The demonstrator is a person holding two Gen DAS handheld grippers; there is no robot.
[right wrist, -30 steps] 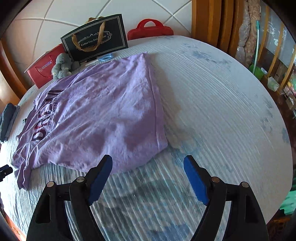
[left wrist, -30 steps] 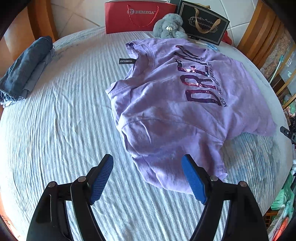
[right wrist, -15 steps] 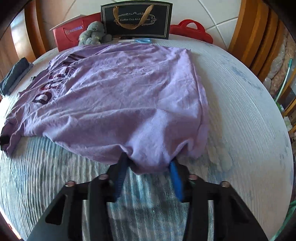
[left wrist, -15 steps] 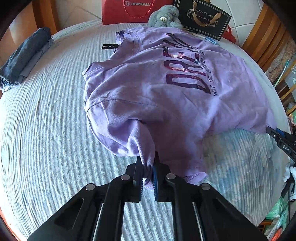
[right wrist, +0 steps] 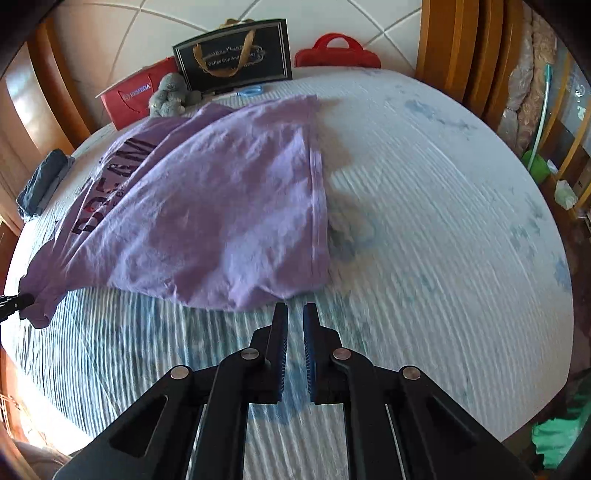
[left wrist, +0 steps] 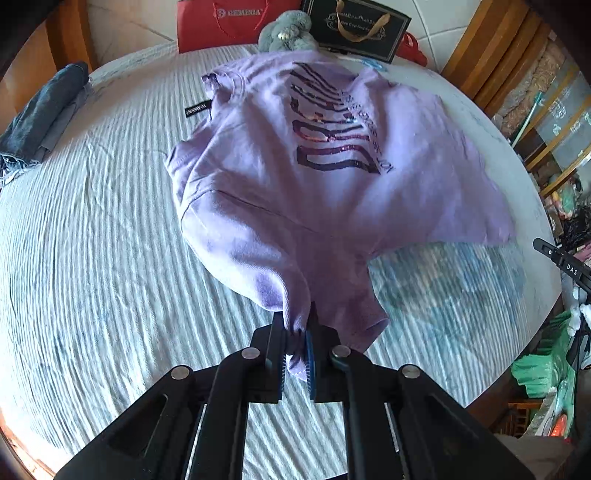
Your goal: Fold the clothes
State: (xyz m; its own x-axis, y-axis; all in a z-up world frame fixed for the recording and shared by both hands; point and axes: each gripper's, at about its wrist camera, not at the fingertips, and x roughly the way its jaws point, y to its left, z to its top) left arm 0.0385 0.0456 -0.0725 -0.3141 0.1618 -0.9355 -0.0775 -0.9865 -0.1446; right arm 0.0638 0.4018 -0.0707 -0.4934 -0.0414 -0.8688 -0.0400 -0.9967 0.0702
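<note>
A purple T-shirt with dark "DREAM" lettering lies face up on a white striped bedcover. My left gripper is shut on the shirt's near sleeve edge and lifts it a little. In the right wrist view the shirt lies to the left and ahead. My right gripper is shut with nothing between its pads, just short of the shirt's near hem corner. The right gripper's tip shows at the right edge of the left wrist view.
Folded dark blue clothes lie at the far left. A red bag, a grey plush toy, a black gift bag and a red case stand along the far edge. Wooden posts rise at the right.
My left gripper shut on the sleeve and now lifts it. My right gripper closed around the hem corner, then the cloth slipped out and the gripper now sits shut and empty just before it.
</note>
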